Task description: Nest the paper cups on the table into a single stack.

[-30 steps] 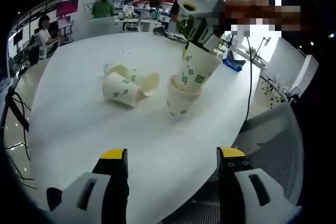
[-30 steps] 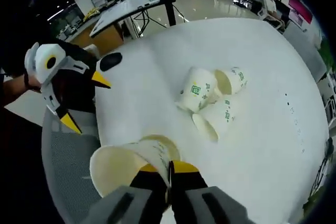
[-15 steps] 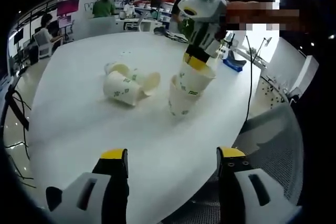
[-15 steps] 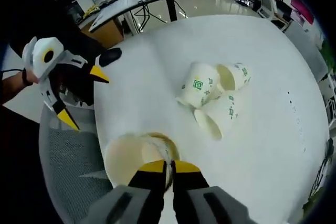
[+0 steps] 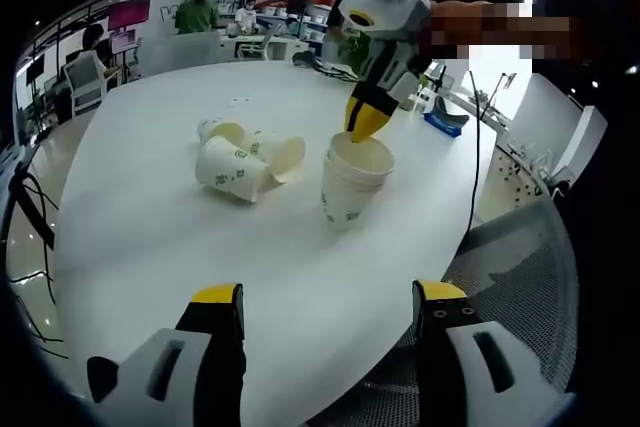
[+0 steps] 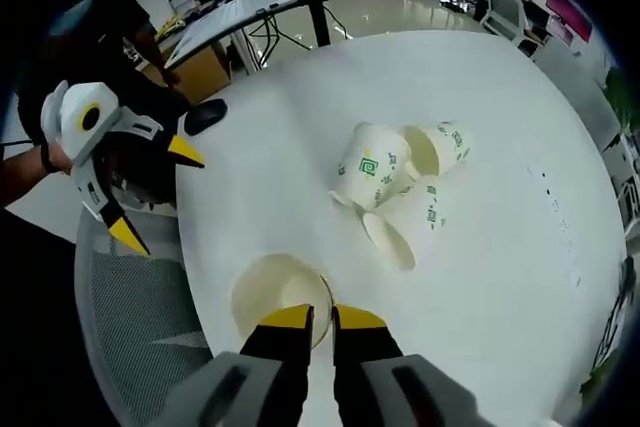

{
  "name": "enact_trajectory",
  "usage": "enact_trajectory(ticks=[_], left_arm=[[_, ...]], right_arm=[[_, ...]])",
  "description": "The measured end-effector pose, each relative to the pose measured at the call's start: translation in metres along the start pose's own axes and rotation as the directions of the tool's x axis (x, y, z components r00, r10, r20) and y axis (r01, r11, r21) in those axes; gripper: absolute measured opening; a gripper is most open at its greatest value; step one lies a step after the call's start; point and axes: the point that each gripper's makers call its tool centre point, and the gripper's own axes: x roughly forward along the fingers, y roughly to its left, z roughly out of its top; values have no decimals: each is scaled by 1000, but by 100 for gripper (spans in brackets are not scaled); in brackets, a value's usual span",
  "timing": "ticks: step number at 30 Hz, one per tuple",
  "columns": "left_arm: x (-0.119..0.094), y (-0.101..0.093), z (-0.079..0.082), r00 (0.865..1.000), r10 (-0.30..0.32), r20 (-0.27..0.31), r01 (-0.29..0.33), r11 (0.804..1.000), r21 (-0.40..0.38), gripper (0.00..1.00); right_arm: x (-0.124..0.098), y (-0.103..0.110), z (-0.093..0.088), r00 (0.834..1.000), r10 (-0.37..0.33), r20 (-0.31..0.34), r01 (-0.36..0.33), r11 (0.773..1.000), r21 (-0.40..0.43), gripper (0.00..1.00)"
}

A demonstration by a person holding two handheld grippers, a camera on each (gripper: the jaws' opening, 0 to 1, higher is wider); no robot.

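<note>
Two nested white paper cups (image 5: 350,182) with green print stand upright on the round white table (image 5: 150,237). In the right gripper view their open mouth (image 6: 278,292) lies just beyond my right gripper (image 6: 322,315), whose jaws stand slightly parted at the rim. From the left gripper view, that right gripper (image 5: 366,125) hovers just over the stack. Three loose cups lie on their sides in a cluster (image 5: 240,159), (image 6: 395,187). My left gripper (image 5: 329,295) is open near the table's edge with nothing between its jaws, and it appears again at the left (image 6: 155,195).
A grey mesh chair (image 5: 520,267) stands at the table's edge, also seen in the right gripper view (image 6: 130,337). A blue object (image 5: 442,123) and a cable lie at the table's far side. Desks and seated people fill the room behind.
The right gripper lowered its cup fully into the standing one, then parted its jaws and rose off the rim. The left gripper and the loose cups stayed put.
</note>
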Motion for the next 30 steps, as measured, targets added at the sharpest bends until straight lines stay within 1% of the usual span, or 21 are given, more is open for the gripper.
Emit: enact_trajectory(ticks=[3,9,12,14,17,19,21,23,27,30], left_arm=[[-1,0,-1,1000,1,-2,-1,1000,-1,67],[-2,0,-3,1000,3,-2,-3,1000,-5,67],[-3,0,-4,1000,3,-2,-3,1000,-5,67],[-3,-1,-4,1000,5,-2,-5,1000,-7,67],[-3,-2,-4,1000,6,0,-6,1000,-7,67],[-4,-2,-4,1000,7,0,-7,1000,-8,67],[-4,-2,-6,1000,8,0,-8,1000,-10,67],[-5,-1,-7,1000,9,-2,-9,1000,-11,66],[-5,-2,-9,1000,8,-5,-8,1000,-11,66],[-6,-3,-11,1000,7,-8,-7,1000,-8,66]], right_arm=[[-1,-2,0,1000,-2,3,2,1000,3,6],[-1,-7,2,1000,-8,30,7,999,33,10],[-2,-10,4,999,-12,38,11,999,32,11],[-3,-11,5,999,-16,48,15,999,33,11],[-6,-14,9,996,-30,85,26,998,55,12],[-5,-19,12,994,-45,104,38,997,72,13],[-6,-17,12,991,-59,123,49,995,84,13],[-6,-22,13,987,-73,144,59,994,95,13],[-7,-26,9,978,-110,176,87,988,128,15],[-2,-38,13,969,-139,205,107,981,159,19]])
